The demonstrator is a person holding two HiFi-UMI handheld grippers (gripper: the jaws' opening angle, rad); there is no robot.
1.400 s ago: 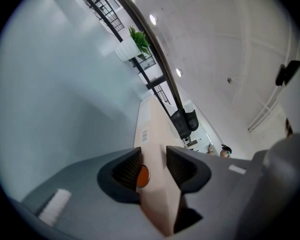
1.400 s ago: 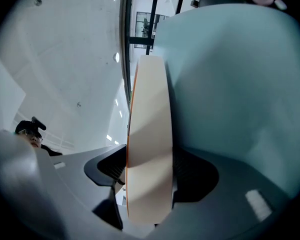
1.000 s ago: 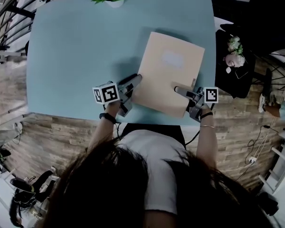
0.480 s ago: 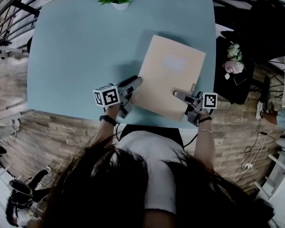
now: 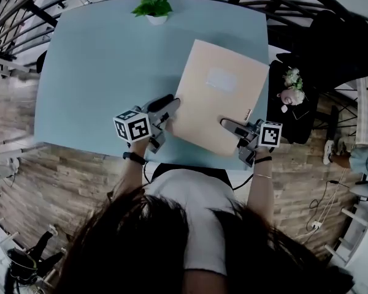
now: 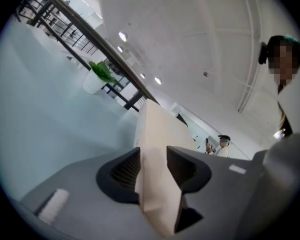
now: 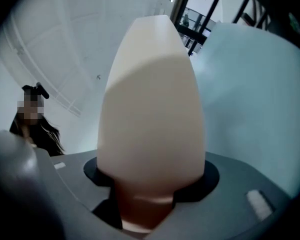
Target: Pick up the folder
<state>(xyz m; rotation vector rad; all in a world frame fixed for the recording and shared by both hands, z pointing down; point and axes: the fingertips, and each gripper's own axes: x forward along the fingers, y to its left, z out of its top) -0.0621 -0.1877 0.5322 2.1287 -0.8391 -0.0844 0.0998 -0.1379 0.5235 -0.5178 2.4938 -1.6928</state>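
A beige folder (image 5: 216, 106) with a pale label hangs tilted above the light blue table (image 5: 92, 72), held by its two near corners. My left gripper (image 5: 164, 107) is shut on the near left corner. In the left gripper view the folder's edge (image 6: 152, 134) runs between the pads of the left gripper (image 6: 154, 170). My right gripper (image 5: 230, 126) is shut on the near right corner. There the folder's spine (image 7: 152, 109) bulges out of the right gripper (image 7: 150, 181) and hides most of the scene.
A potted green plant (image 5: 153, 6) stands at the table's far edge. Right of the table is a small black stand with flowers (image 5: 292, 83). Black railings run behind the table. Wooden floor lies beneath, with cables at the right.
Both grippers have risen with the folder, which has come off the table towards the camera. The two grippers have rolled a little.
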